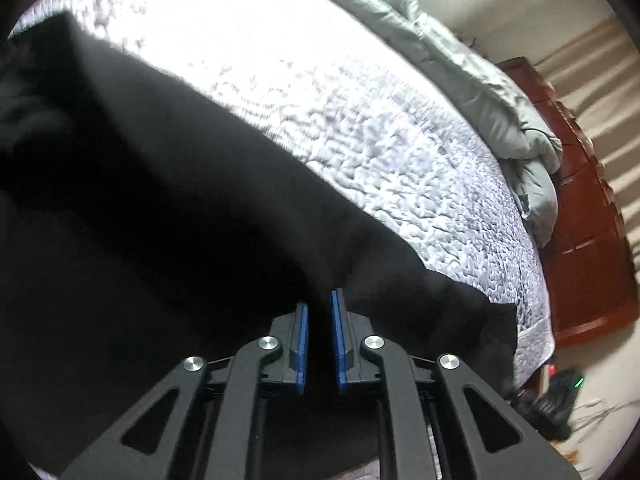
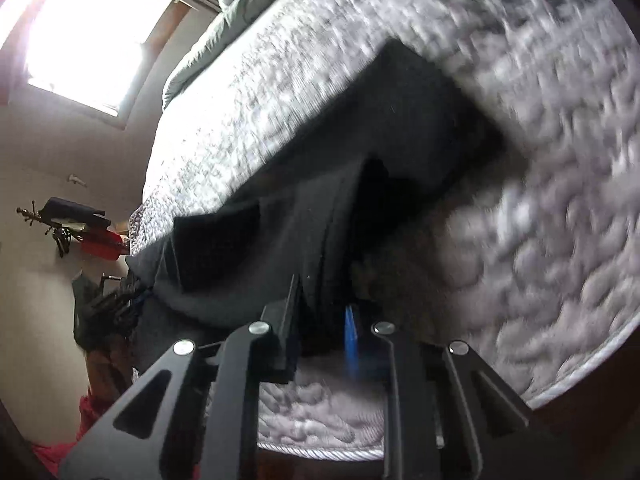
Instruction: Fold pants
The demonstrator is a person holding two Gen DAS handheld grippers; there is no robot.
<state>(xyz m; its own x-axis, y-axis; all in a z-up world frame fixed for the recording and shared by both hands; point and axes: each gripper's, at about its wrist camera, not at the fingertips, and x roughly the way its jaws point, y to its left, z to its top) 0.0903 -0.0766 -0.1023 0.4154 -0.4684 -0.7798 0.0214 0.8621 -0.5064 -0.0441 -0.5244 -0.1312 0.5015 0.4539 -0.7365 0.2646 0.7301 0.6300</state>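
Lying flat across a white quilted bed point(image 1: 360, 128), the black pants point(image 1: 160, 208) fill most of the left wrist view, smooth and nearly featureless. Only that view shows the red-brown wooden bed frame point(image 1: 588, 216). Only the right wrist view shows a bright window point(image 2: 92, 36) and a raised fold of the pants. The left gripper point(image 1: 319, 312) has its jaws nearly clenched, fabric between them. The right gripper point(image 2: 320, 304) is grasping the pants' lifted edge.
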